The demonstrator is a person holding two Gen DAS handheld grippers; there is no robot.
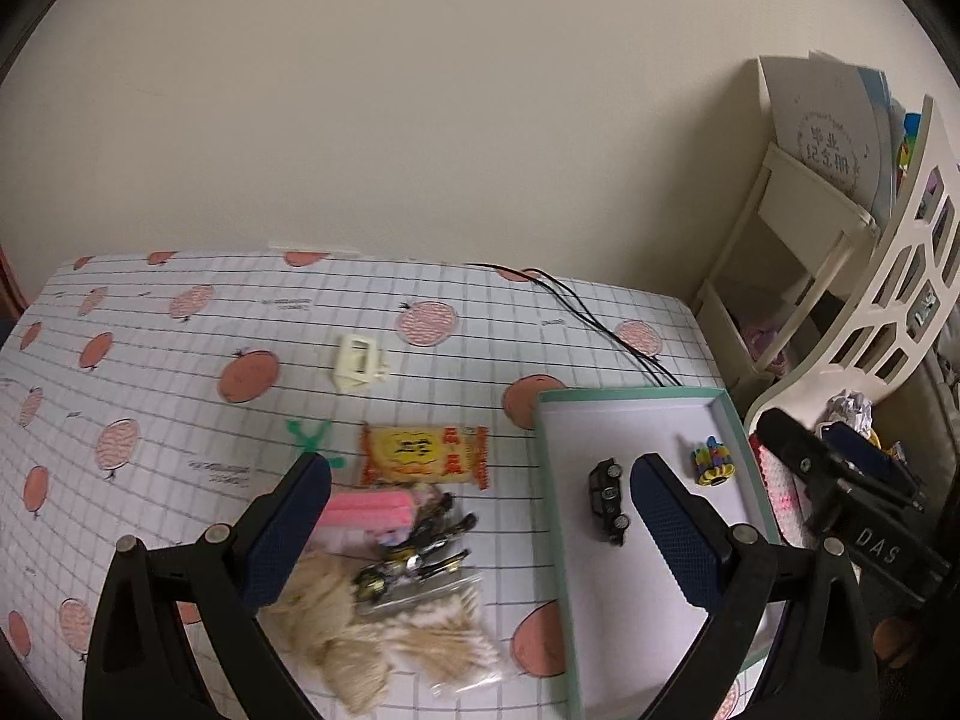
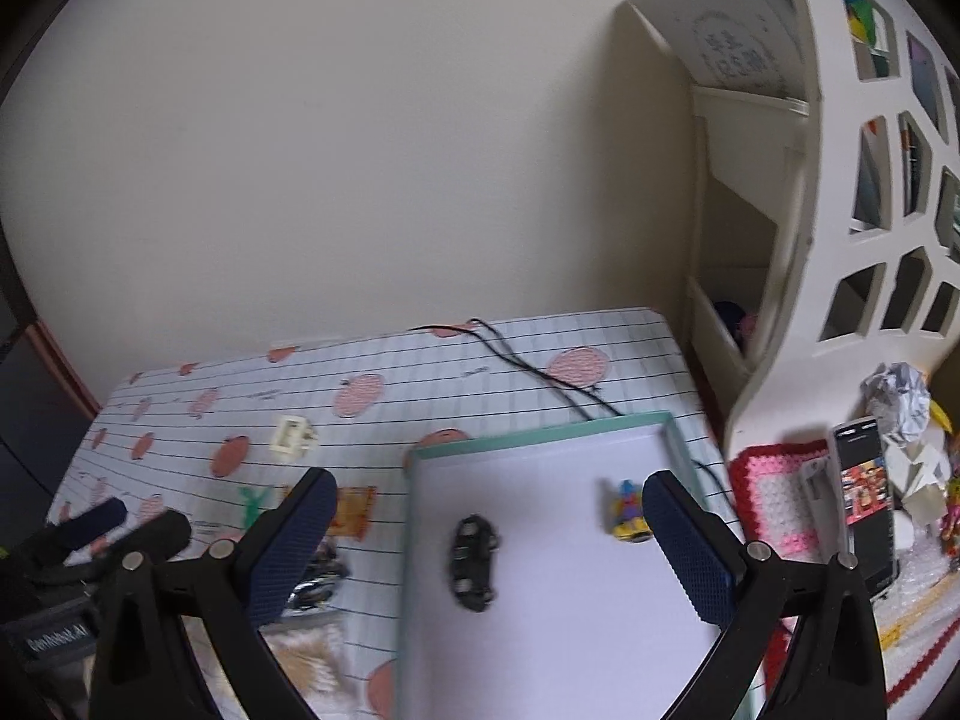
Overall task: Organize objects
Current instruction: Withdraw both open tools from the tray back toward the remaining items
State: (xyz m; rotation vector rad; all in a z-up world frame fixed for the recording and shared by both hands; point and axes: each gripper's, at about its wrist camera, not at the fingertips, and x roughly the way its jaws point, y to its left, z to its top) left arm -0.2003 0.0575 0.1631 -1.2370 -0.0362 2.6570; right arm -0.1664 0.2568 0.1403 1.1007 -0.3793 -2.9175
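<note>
You have the car (image 1: 609, 501) and a small toy (image 1: 712, 460) in the tray (image 1: 630, 399), both claws spread and empty, while the pile (image 1: 390, 546) on the table (image 1: 150, 360) awaits sorting.

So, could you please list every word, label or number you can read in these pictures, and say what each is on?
"DAS": on the right gripper body, left wrist view.
"毕业纪念册", mirrored: on the booklet in the white shelf.
Yellow snack packet: print too blurred to read.
Left gripper body label: too blurred.
Phone screen: too small.
</note>
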